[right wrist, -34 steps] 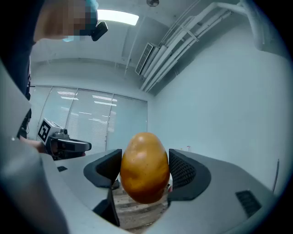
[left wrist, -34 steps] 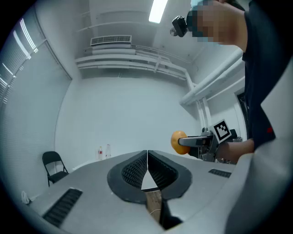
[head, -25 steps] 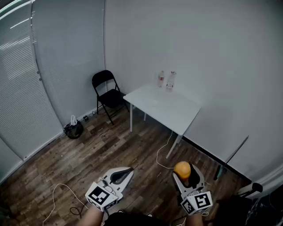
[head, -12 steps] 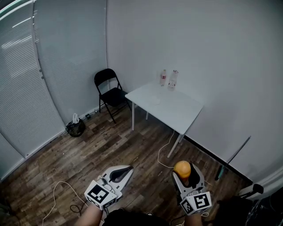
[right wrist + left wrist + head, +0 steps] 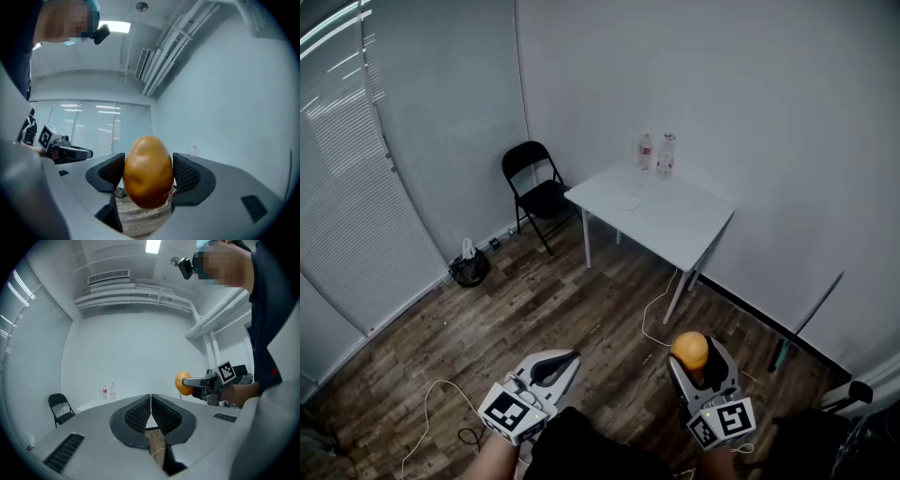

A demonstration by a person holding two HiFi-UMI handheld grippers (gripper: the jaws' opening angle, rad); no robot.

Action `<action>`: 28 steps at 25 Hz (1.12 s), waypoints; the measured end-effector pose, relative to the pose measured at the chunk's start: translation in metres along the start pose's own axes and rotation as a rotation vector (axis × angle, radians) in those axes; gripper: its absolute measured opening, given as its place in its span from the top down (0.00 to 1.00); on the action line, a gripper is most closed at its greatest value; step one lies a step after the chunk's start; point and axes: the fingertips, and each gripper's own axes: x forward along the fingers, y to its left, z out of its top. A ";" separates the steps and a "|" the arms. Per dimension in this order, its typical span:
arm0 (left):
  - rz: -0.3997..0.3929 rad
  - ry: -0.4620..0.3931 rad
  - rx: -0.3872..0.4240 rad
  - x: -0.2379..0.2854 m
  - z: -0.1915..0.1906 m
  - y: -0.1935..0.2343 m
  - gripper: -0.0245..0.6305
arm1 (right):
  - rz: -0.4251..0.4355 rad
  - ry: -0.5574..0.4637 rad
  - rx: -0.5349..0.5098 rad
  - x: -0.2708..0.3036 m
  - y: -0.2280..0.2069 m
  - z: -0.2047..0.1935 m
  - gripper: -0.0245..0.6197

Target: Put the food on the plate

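An orange-brown, potato-like food item (image 5: 689,350) is clamped in my right gripper (image 5: 691,354), low at the right of the head view, well above the wooden floor. In the right gripper view the food (image 5: 148,171) fills the gap between both pads. My left gripper (image 5: 566,359) is at the lower left with its jaws shut on nothing; the left gripper view shows the jaws (image 5: 151,402) meeting. A small white plate (image 5: 625,202) lies on the white table (image 5: 684,230) far ahead across the room. Both grippers are well short of it.
Two water bottles (image 5: 655,153) stand at the table's back edge. A black folding chair (image 5: 535,184) stands left of the table, a dark bag (image 5: 470,268) by the blinds. White cables (image 5: 653,320) trail on the floor. A rod (image 5: 811,314) leans on the right wall.
The head view has shifted slightly, so the table and chair sit a little higher and further right. Both grippers hold the same pose, and the food stays clamped in the right one.
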 end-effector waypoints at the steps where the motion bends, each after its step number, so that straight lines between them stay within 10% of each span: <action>1: -0.003 0.000 0.006 0.005 0.000 -0.001 0.93 | 0.002 -0.004 -0.013 0.000 -0.003 0.000 0.45; 12: -0.060 -0.024 0.019 0.091 0.006 0.055 0.93 | -0.068 0.024 -0.073 0.057 -0.062 -0.012 0.45; 28: -0.107 0.003 -0.033 0.201 -0.015 0.300 0.93 | -0.105 0.117 -0.106 0.310 -0.091 -0.048 0.45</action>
